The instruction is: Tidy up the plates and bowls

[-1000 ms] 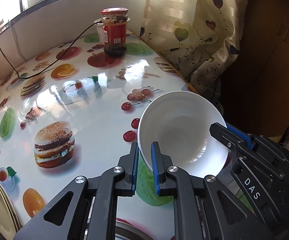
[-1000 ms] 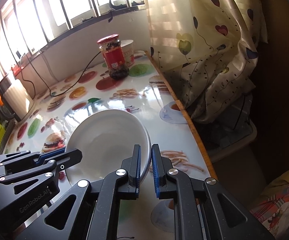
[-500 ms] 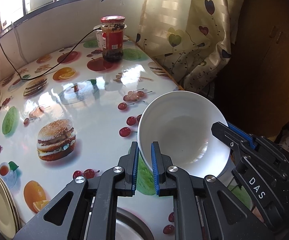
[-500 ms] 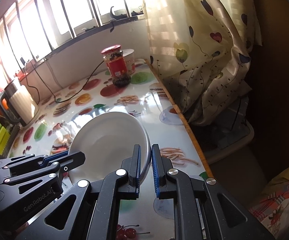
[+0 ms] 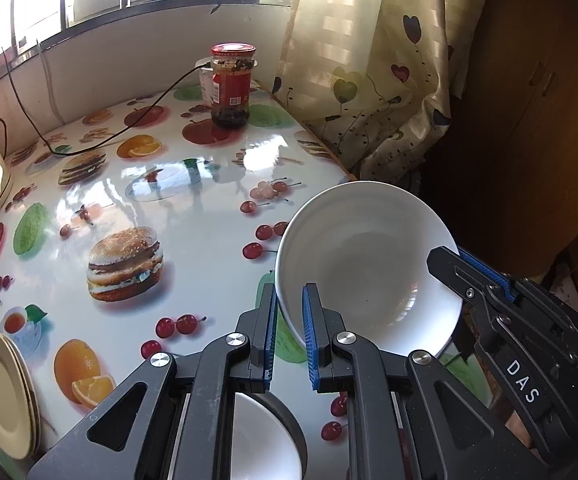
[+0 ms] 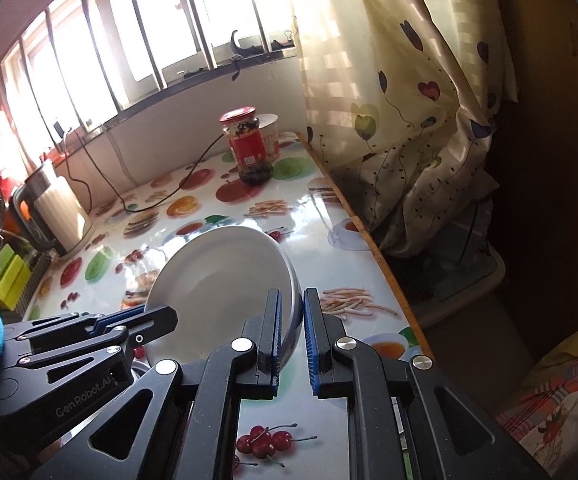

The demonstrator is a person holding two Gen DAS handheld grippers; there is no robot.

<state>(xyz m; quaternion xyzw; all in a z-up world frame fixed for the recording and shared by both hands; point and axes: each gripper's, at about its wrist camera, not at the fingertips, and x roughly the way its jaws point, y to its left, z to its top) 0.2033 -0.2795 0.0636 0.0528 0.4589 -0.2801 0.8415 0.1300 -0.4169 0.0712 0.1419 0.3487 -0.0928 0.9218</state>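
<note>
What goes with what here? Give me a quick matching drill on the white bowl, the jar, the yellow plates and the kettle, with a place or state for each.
Things:
1. white bowl
2. red-lidded jar
3. yellow plates
4. kettle

Places or states:
A. stacked at the table's near left edge
B. upright at the far end, by the curtain
C. clamped at its rim by the left gripper and the right gripper
D. at the left side, below the window

Pairs: 1-C, 2-B, 3-A, 4-D
</note>
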